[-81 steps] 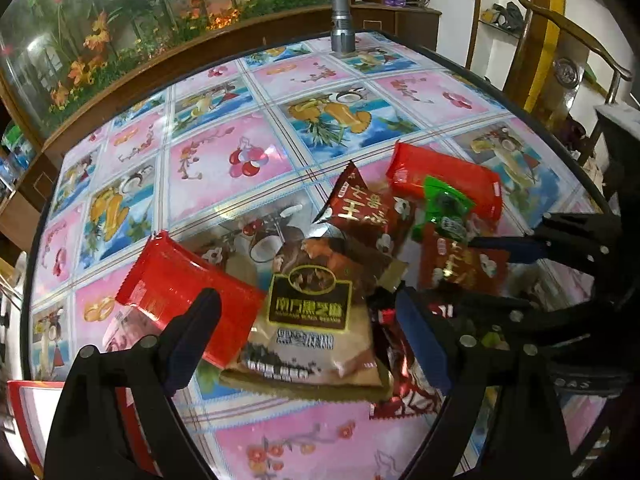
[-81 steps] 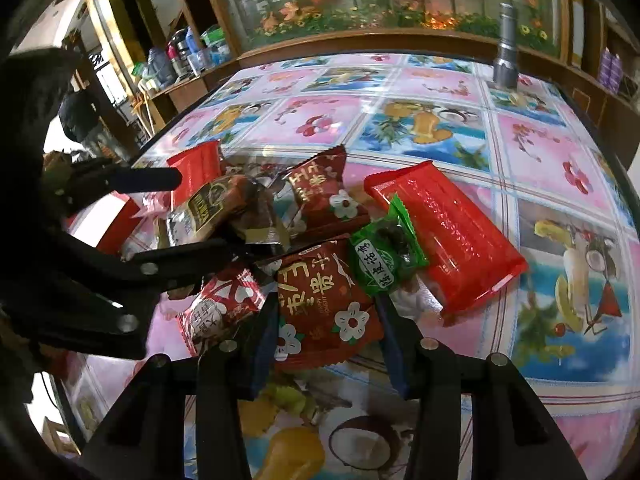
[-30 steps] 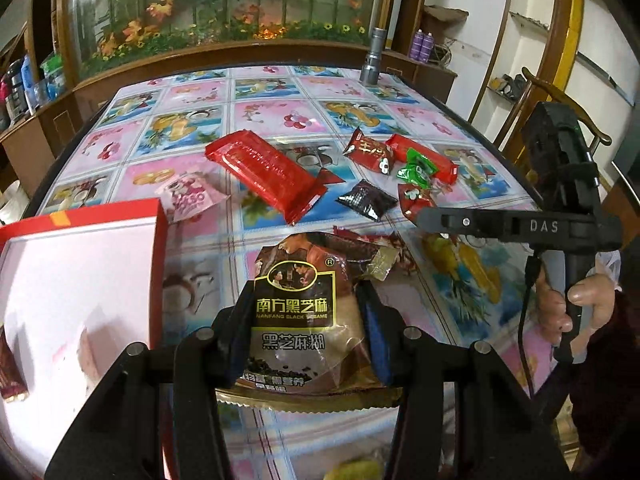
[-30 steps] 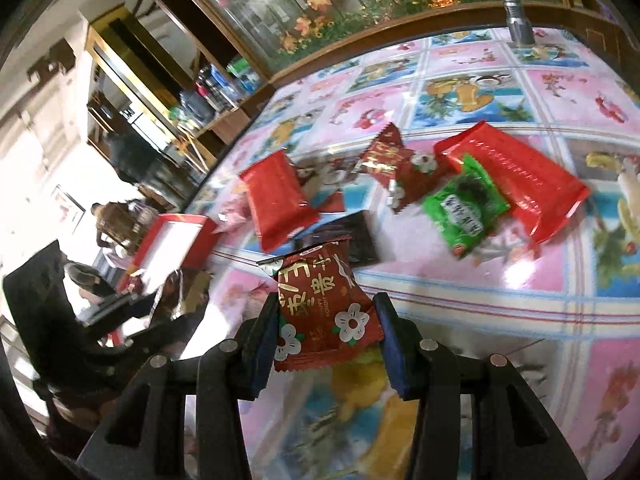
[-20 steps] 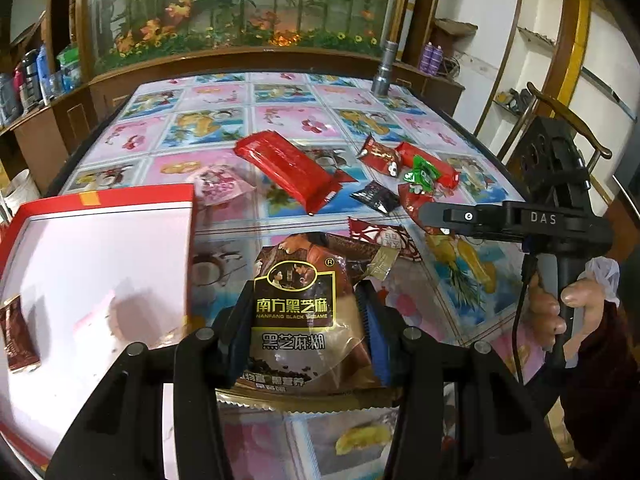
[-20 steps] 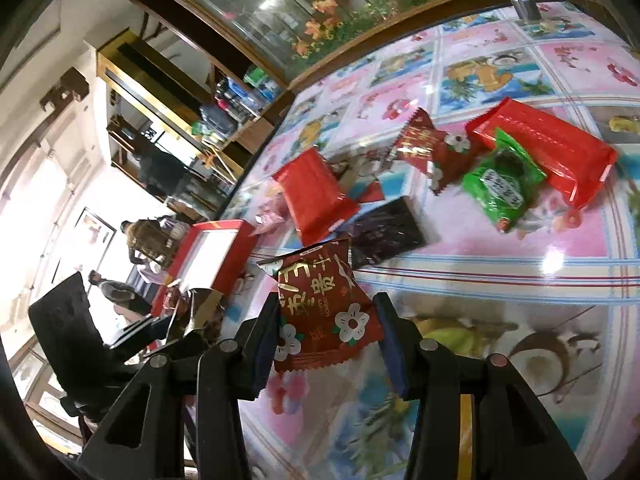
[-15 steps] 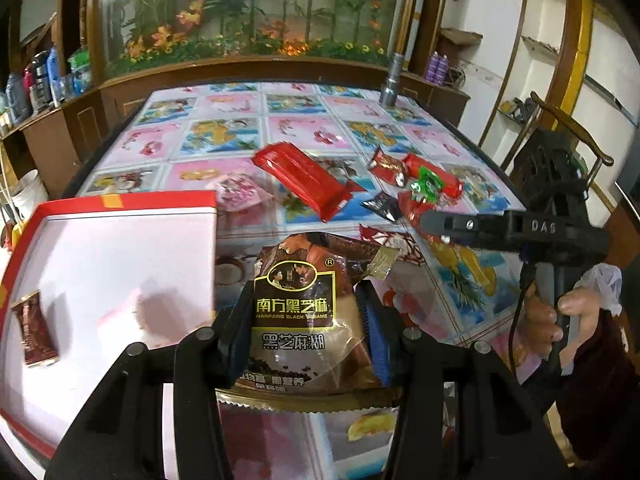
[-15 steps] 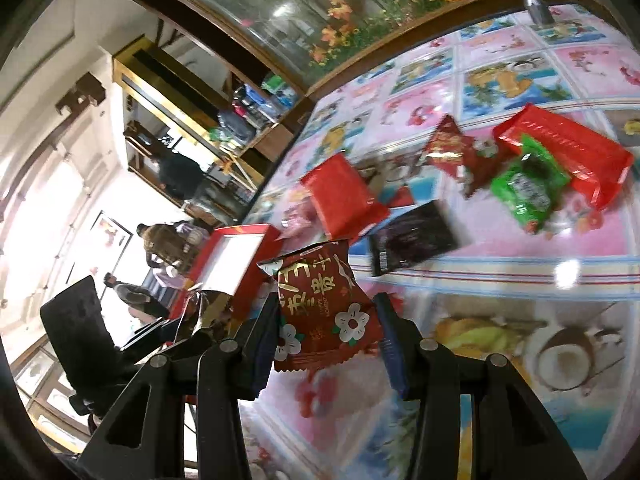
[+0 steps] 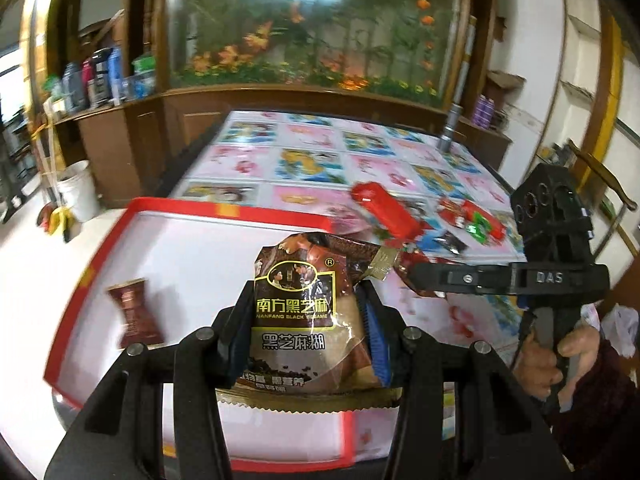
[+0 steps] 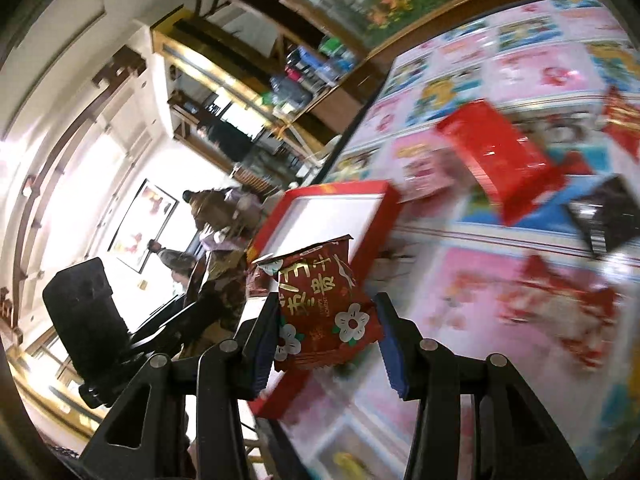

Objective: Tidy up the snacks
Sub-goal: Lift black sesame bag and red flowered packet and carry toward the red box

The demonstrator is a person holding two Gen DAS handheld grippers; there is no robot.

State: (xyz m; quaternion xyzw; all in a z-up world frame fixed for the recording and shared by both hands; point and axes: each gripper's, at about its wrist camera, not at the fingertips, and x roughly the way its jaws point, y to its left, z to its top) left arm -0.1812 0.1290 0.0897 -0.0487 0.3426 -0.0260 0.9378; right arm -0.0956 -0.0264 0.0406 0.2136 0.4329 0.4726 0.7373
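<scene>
My left gripper [image 9: 304, 332] is shut on a brown black sesame packet [image 9: 304, 312] and holds it above the red-rimmed white box [image 9: 192, 248]. One small brown snack [image 9: 134, 312] lies in the box at its left. My right gripper [image 10: 326, 332] is shut on a dark red flowered snack packet [image 10: 320, 312] beside the box [image 10: 328, 216], near its right edge. The right gripper also shows in the left wrist view [image 9: 412, 272], side on, over the box's right edge.
Several snacks lie on the patterned table: a long red packet [image 9: 384, 212], a black one [image 9: 450, 242], green and red ones [image 9: 476, 224]. In the right wrist view the long red packet [image 10: 500, 156] and the black one [image 10: 604, 216] lie right of the box. A metal post [image 9: 450, 128] stands far back.
Both grippers picked up their packets from the pile and carried them left towards the box. The left gripper now hangs over the box interior.
</scene>
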